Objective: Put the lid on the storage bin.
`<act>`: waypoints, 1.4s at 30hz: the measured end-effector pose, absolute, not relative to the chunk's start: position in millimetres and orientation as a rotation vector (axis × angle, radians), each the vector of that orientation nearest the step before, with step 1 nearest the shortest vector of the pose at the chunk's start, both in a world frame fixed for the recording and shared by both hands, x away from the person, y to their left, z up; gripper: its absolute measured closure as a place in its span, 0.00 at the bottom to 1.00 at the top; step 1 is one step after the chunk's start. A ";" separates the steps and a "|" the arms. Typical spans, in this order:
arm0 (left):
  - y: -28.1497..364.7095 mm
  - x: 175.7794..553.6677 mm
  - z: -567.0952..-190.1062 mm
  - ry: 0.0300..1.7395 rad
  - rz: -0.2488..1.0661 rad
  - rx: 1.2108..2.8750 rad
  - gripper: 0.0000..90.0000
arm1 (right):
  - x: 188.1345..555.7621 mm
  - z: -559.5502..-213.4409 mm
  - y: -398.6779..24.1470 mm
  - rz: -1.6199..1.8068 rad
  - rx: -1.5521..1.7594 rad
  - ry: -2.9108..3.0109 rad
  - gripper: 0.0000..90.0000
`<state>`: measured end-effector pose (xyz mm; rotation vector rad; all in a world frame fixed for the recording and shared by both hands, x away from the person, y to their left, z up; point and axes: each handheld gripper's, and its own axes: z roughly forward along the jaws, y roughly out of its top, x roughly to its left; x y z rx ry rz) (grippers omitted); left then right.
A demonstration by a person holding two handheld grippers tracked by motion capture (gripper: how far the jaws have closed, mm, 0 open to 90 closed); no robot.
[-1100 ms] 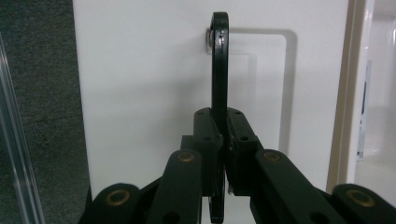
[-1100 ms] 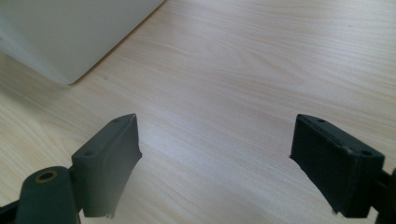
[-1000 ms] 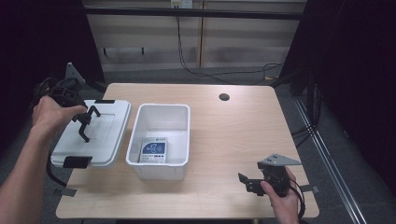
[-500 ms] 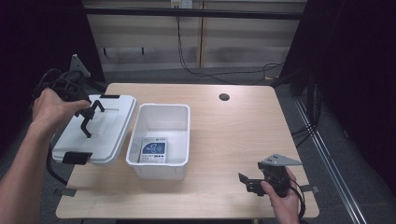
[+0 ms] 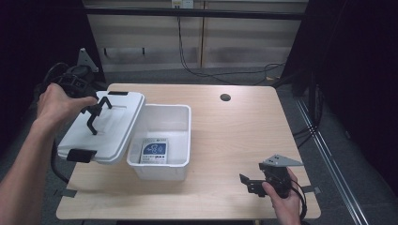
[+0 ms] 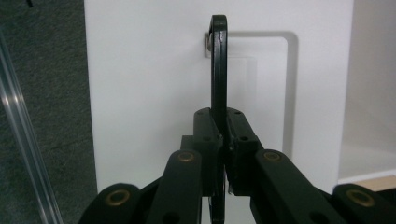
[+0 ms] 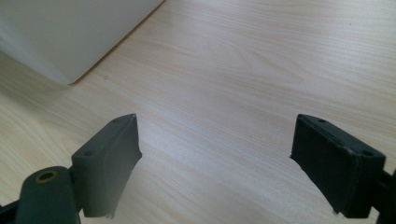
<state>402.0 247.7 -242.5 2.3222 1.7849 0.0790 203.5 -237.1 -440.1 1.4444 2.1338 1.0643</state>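
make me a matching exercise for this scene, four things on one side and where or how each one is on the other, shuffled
Things:
1. lid
2. leaflet
3. right claw
4. dark hole

Places or states:
A. open, low over bare table near the front right corner
B. held by its black handle in the left claw, tilted over the tub's left edge
C. in the tabletop near the far edge
D. lying on the bottom of the white tub

Pairs: 1-B, 2-D, 3-A, 4-C

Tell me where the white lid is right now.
In the high view, the white lid is at the table's left, tilted against the open white bin, its black handle clamped by the left gripper.
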 end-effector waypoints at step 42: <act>162.0 408.6 -252.6 1.951 0.011 2.151 0.94 | 203.8 -440.1 -236.1 1.076 1.431 2.149 0.17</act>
